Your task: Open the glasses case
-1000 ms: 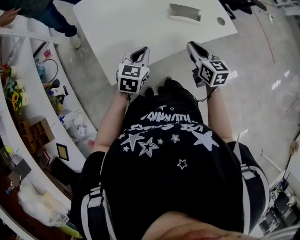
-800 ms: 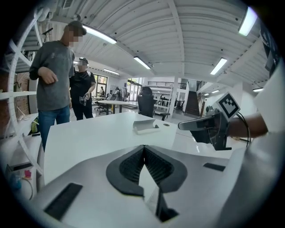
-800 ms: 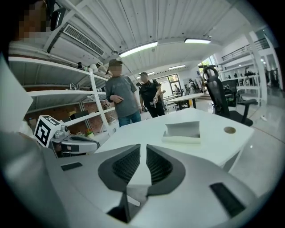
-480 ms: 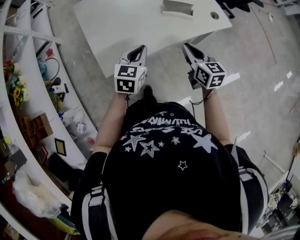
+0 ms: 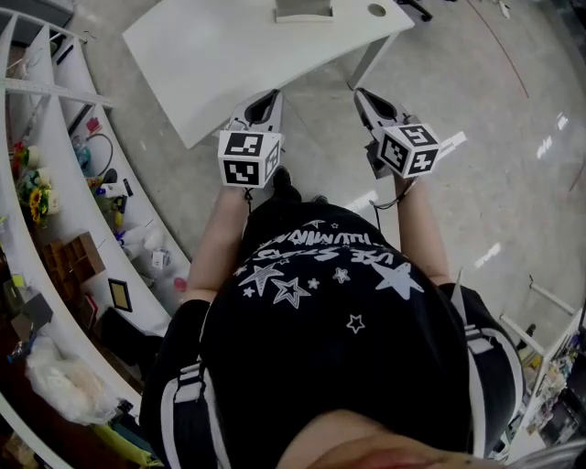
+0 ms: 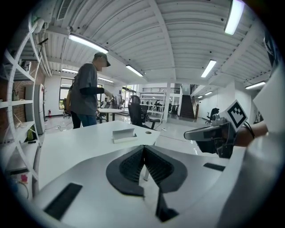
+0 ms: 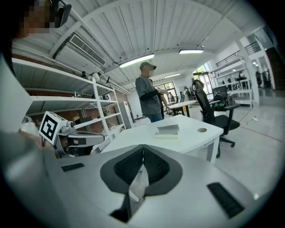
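Head view: the left gripper (image 5: 267, 99) and the right gripper (image 5: 363, 94) are held side by side in the air in front of the person's body, both pointing toward the white table (image 5: 229, 55) and reaching about as far as its near edge

Left gripper view: the jaws are closed tip to tip, with nothing between them

Right gripper view: the jaws are likewise fully together and carry nothing

Task object: the glasses case (image 5: 304, 11), pale grey, rests on the table top toward its far edge, just beside a round cable hole (image 5: 377, 10) near the far right corner. It is well apart from both grippers, and neither touches it

Surroundings: a second person (image 6: 87, 95) in a cap stands beyond the table's far edge. White shelving (image 5: 55, 183) runs along the left side of the room. A black office chair (image 7: 209, 107) stands past the table's right corner
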